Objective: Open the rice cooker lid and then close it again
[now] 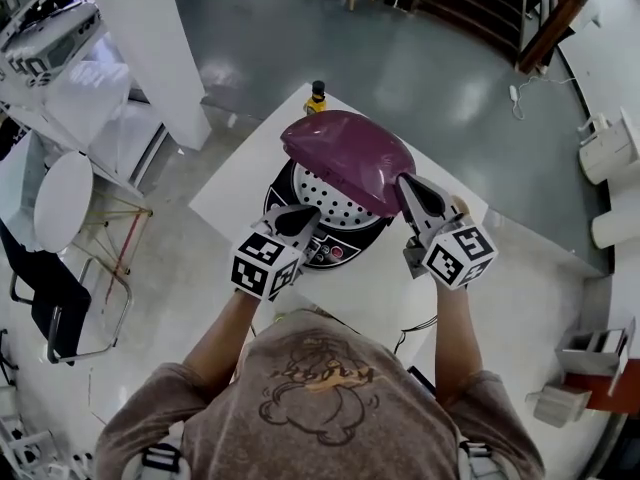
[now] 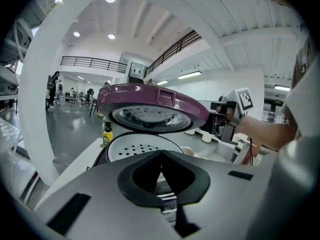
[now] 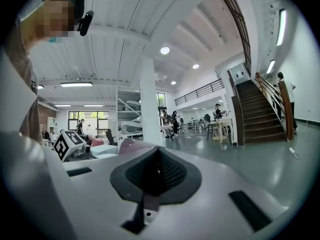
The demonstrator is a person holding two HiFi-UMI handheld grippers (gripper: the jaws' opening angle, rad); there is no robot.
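A white bench (image 1: pixel 232 190) is seen from above, with a person standing at its near edge. A rice cooker (image 1: pixel 345 246) sits about the middle of the bench, its control panel turned toward the near edge. A small yellow bottle (image 1: pixel 318 96) stands at the far corner, apart from the cooker.

The purple lid (image 1: pixel 350 153) is tilted partway up. It is hinged on the far side, and a perforated white inner plate (image 1: pixel 322 194) is exposed beneath it. The underside of the lid can be seen in the left gripper view.

The right hand-held gripper (image 1: pixel 405 182) is set against the lid's right-hand rim. Its jaws are pressed together with nothing between them, so the lid seems to be propped from below rather than pinched. Actual contact cannot be confirmed.

The left hand-held gripper (image 1: pixel 303 215) is placed low at the cooker's front, just above the control panel. Its jaws are likewise drawn together and empty. Whether it touches the body cannot be told.

The opening step is judged to be in hand, as the lid is only half raised.

For the next move, the lid would need to be carried further up and back in an arc about the rear hinge. The closed tips should be kept under the rim so that it does not slip off. The body would need to be steadied from the front. After that, the lid would be lowered and pressed shut.
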